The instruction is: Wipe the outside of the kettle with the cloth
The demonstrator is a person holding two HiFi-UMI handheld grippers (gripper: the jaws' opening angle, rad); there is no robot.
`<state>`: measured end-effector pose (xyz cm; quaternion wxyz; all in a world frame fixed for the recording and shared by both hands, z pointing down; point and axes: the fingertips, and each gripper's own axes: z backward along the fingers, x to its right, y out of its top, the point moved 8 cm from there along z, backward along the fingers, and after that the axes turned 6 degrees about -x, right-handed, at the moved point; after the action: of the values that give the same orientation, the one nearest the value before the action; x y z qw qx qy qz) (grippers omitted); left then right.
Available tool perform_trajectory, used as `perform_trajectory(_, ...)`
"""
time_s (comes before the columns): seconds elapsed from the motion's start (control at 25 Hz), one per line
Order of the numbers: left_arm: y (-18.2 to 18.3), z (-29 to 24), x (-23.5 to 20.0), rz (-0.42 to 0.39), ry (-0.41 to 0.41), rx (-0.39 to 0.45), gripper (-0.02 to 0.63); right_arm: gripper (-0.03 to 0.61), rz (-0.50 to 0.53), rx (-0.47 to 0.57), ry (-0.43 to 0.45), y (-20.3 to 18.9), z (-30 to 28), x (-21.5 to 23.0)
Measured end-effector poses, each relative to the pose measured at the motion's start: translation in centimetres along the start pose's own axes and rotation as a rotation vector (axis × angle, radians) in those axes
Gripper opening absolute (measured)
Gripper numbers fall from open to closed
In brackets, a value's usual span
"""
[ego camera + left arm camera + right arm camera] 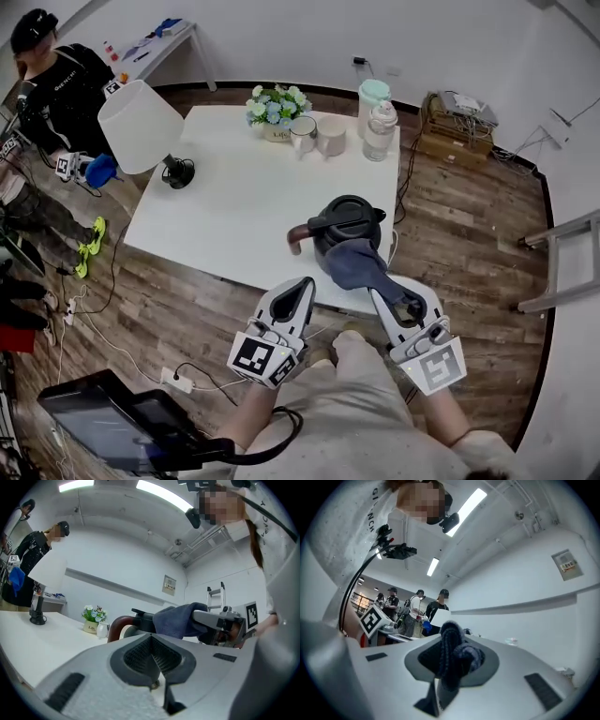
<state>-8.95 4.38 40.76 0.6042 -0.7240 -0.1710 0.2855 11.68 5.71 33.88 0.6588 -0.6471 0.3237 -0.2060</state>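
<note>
A black kettle [347,223] with a dark red spout [294,237] stands near the front right edge of the white table [234,206]. A blue-grey cloth [359,264] lies against the kettle's near side. My right gripper [386,292] is shut on the cloth's lower end, and the bunched cloth [452,660] fills its jaws. My left gripper [304,287] hangs just off the table's front edge, left of the cloth, shut with nothing in it. The left gripper view shows its closed pads [140,657], with the kettle [136,623], cloth [176,619] and right gripper [220,620] beyond.
A white-shaded lamp [141,125] stands at the table's left. A flower pot [277,109], two mugs [317,137] and two jars [378,117] line the far edge. A person [56,89] stands at the left. Cables and a power strip [174,379] lie on the wooden floor.
</note>
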Motion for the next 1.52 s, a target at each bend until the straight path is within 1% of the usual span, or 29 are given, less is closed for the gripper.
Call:
perform_trajectory(0.08, 0.5, -0.5, 0.2, -0.032, -0.016, 0.014, 0.008, 0.063, -0.027, -0.011, -0.048, -1.4, 0.0, 1.0)
perform_trajectory(0.16, 0.6, -1.0, 0.4, -0.059, -0.029, 0.019, 0.008, 0.063, -0.056, -0.038, -0.074, -3.0, 0.0, 1.4)
perform_trajectory(0.36, 0.2, -2.4, -0.3, -0.097, -0.027, 0.036, 0.007, 0.063, -0.105, -0.093, -0.068, -6.2, -0.7, 1.0)
perform_trajectory(0.56, -0.6, -3.9, -0.7, -0.086, -0.024, 0.045, 0.007, 0.063, -0.118, -0.128, -0.055, -8.4, -1.1, 0.7)
perform_trajectory(0.72, -0.6, -4.1, -0.6, -0.071, -0.020, 0.053, 0.008, 0.063, -0.122, -0.181, -0.051, -10.3, -1.2, 0.3)
perform_trajectory(0.88, -1.0, -4.0, -0.6, -0.073, -0.032, 0.035, 0.007, 0.063, -0.140, -0.267, -0.053, -12.5, -1.4, 0.0)
perform_trajectory(1.0, -1.3, -3.8, -0.9, -0.077, -0.034, 0.021, 0.008, 0.063, -0.158, -0.343, -0.074, -13.7, -1.5, -0.3)
perform_trajectory(1.12, -1.3, -3.7, -0.8, -0.072, -0.038, 0.027, 0.008, 0.063, -0.154, -0.425, -0.086, -14.8, -1.6, -0.4)
perform_trajectory(1.24, -1.1, -3.5, -0.6, -0.079, -0.042, 0.027, 0.008, 0.063, -0.140, -0.521, -0.098, -15.3, -1.5, -0.5)
perform_trajectory(1.28, -1.0, -3.5, -0.4, -0.084, -0.046, 0.025, 0.008, 0.063, -0.140, -0.531, -0.107, -15.0, -1.1, -0.4)
perform_trajectory(1.32, -0.8, -3.5, -0.3, -0.091, -0.049, 0.025, 0.008, 0.063, -0.145, -0.515, -0.119, -14.4, -0.4, -0.1)
perform_trajectory(1.36, -0.5, -3.5, -0.1, -0.100, -0.052, 0.027, 0.008, 0.063, -0.159, -0.467, -0.128, -13.2, 0.5, 0.3)
perform_trajectory(1.4, -0.1, -3.4, 0.0, -0.110, -0.054, 0.029, 0.008, 0.063, -0.181, -0.389, -0.131, -11.7, 1.5, 0.8)
perform_trajectory(1.52, 1.1, -3.1, 0.1, -0.134, -0.047, 0.033, 0.008, 0.063, -0.262, -0.079, -0.115, -6.1, 4.4, 2.7)
